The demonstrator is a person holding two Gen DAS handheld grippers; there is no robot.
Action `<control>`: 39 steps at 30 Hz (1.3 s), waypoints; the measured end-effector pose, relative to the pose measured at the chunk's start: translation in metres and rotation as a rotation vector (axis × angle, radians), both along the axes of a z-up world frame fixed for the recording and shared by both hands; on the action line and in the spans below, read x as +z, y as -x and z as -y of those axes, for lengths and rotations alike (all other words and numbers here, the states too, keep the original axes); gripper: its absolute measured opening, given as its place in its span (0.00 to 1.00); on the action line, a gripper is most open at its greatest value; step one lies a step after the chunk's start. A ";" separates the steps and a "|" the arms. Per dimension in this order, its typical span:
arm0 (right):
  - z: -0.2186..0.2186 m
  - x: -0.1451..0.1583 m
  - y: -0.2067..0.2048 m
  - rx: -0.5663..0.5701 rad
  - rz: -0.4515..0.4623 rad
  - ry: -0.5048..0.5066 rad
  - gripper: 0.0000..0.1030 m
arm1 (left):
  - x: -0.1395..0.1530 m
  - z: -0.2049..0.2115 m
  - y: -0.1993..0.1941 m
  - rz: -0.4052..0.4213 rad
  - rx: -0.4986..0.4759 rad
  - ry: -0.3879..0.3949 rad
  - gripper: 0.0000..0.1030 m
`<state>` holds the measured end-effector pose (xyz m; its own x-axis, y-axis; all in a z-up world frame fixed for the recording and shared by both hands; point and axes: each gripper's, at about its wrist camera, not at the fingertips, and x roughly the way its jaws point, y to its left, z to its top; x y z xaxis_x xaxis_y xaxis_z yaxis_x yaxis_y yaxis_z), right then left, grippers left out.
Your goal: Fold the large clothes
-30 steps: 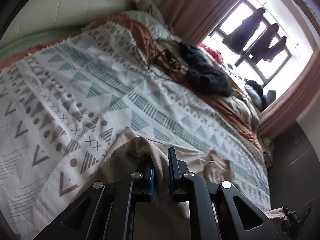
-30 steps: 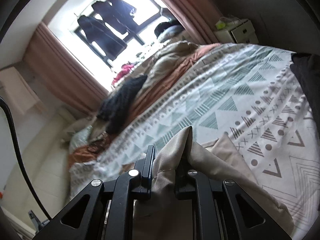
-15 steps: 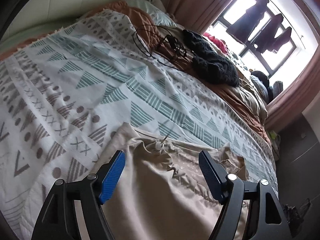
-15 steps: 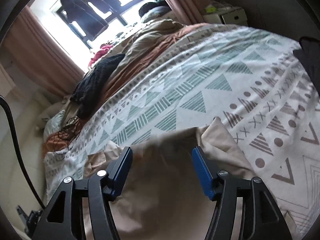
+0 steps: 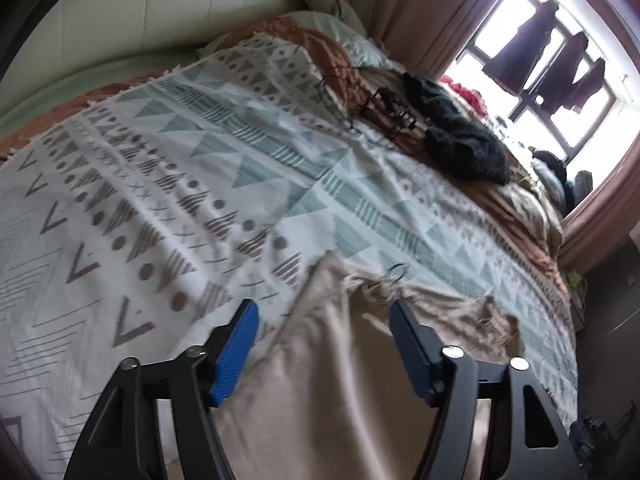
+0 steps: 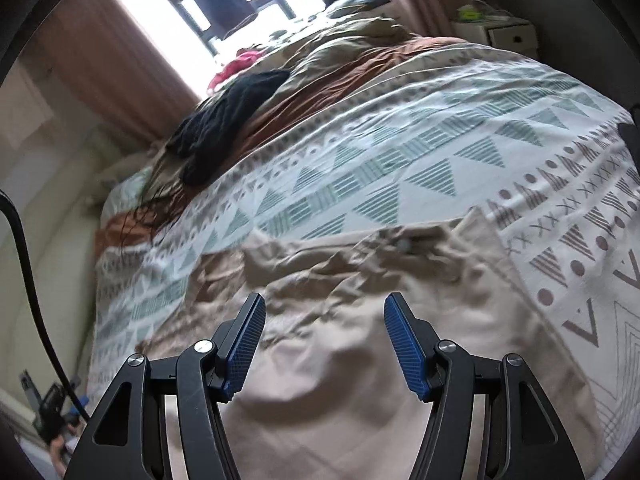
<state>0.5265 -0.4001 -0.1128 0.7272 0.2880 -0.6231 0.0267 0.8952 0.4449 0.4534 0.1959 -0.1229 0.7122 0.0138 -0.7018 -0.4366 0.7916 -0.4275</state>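
The beige garment point(image 6: 360, 360) lay flat on the patterned bedspread point(image 5: 168, 184), its gathered waistband end pointing away toward the window point(image 5: 532, 52) side of the bed and its long axis running back under both tools. The left gripper point(image 5: 324, 344) stood apart over the cloth, its jaws closing, pads off the fabric. The right gripper point(image 6: 324, 344) hung parted above it, gripping nothing

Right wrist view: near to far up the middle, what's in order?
right gripper → beige garment → patterned bedspread → rust-brown blanket → window.
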 end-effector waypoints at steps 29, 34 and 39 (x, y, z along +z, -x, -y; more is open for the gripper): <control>-0.199 -0.089 -0.069 0.285 -0.258 0.334 0.33 | -0.052 -0.022 0.011 -0.177 -0.112 -0.009 0.42; -0.198 -0.080 -0.078 0.295 -0.211 0.307 0.05 | -0.049 -0.021 0.009 -0.169 -0.108 -0.014 0.42; -0.196 -0.055 -0.091 0.277 -0.132 0.291 0.05 | -0.047 -0.019 0.004 -0.164 -0.105 -0.021 0.42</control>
<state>0.6173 -0.2044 -0.1677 0.5552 0.2598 -0.7901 -0.1931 0.9643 0.1814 0.4491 0.2146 -0.1694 0.5866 -0.0381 -0.8090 -0.4140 0.8444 -0.3400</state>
